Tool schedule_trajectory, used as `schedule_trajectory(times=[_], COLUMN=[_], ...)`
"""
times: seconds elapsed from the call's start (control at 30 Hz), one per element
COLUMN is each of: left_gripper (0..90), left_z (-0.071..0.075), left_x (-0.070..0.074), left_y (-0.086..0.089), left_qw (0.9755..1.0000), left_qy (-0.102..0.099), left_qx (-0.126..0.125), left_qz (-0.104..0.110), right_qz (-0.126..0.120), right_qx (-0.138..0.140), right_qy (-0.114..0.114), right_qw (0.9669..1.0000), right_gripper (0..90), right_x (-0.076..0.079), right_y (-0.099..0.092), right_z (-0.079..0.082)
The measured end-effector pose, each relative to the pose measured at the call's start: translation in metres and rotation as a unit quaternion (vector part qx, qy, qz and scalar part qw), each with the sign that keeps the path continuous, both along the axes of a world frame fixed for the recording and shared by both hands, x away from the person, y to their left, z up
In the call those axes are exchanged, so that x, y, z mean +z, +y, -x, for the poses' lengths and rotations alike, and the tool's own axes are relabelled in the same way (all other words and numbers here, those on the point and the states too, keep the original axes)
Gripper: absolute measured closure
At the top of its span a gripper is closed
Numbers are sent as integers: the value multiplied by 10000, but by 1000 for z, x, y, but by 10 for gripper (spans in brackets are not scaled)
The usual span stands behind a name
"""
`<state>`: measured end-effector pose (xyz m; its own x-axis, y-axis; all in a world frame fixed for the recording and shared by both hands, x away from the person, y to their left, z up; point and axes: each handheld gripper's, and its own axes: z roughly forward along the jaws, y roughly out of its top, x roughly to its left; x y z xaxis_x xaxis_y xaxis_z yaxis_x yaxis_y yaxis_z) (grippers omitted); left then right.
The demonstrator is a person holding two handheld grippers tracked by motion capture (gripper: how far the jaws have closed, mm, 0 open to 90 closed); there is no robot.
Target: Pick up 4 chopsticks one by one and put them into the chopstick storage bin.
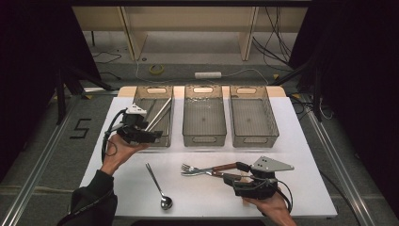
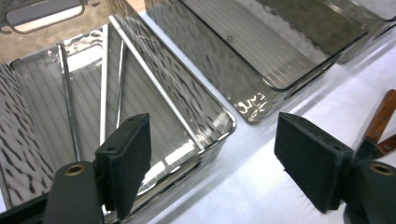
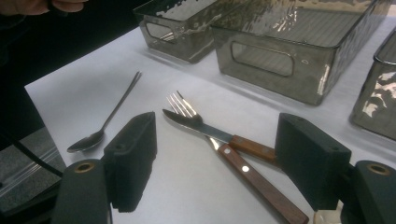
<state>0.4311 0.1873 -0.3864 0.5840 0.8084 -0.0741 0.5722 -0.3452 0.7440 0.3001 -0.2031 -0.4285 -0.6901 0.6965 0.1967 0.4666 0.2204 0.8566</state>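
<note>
Three smoky clear bins stand in a row on the white table [image 1: 301, 155]. The left bin [image 1: 141, 101] [image 2: 219, 112] holds a few thin metal rods [image 1: 160, 115] [image 2: 103, 84]. My left gripper [image 1: 151, 136] [image 2: 212, 158] hovers at that bin's near corner, open, with nothing between its pads. A wood-handled fork [image 1: 190, 168] [image 3: 184, 106] and knife [image 1: 207, 173] [image 3: 196, 126] lie crossed on the table. My right gripper [image 1: 234, 172] [image 3: 217, 158] is open with their handles lying between its jaws, and its pads do not press on them. A spoon [image 1: 157, 186] [image 3: 86, 142] lies to the left.
The middle bin [image 1: 203, 117] [image 2: 280, 51] and the right bin [image 1: 253, 117] have nothing in them. Beyond the table are a floor with cables, a tape roll [image 1: 156, 69] and wooden furniture legs. Dark curtains flank both sides.
</note>
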Motion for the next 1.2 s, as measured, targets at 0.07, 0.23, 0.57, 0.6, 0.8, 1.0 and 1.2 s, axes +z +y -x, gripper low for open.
schedule_trajectory(times=[0.07, 0.23, 0.57, 0.6, 0.8, 1.0, 1.2], left_gripper=[256, 249, 234, 234, 233, 231, 231], left_z=[4, 15, 33, 34, 43, 50, 56], left_x=[-1, -2, -13, -15, -21, -26, -29], left_y=[1, 3, 1, 1, 2, 1, 1], left_qw=[9999, 9996, 9986, 9985, 9979, 9979, 9977], left_qy=[8, -93, -311, -339, -403, -442, -454], left_qx=[-33, -84, -156, -161, -156, -180, -201], left_qz=[112, 238, 402, 402, 473, 447, 463], right_qz=[24, 178, 534, 548, 696, 707, 815], right_qx=[-33, -184, -564, -602, -855, -1046, -1125], right_qy=[10, 42, 258, 278, 448, 600, 714], right_qw=[10000, 9997, 9966, 9963, 9929, 9902, 9877], right_gripper=[308, 308, 310, 310, 318, 322, 327], right_x=[0, -1, -5, -5, -8, -9, -12], right_y=[-1, -3, -5, -6, -9, -14, -16], right_z=[-1, -2, -4, -4, -5, -4, -3])
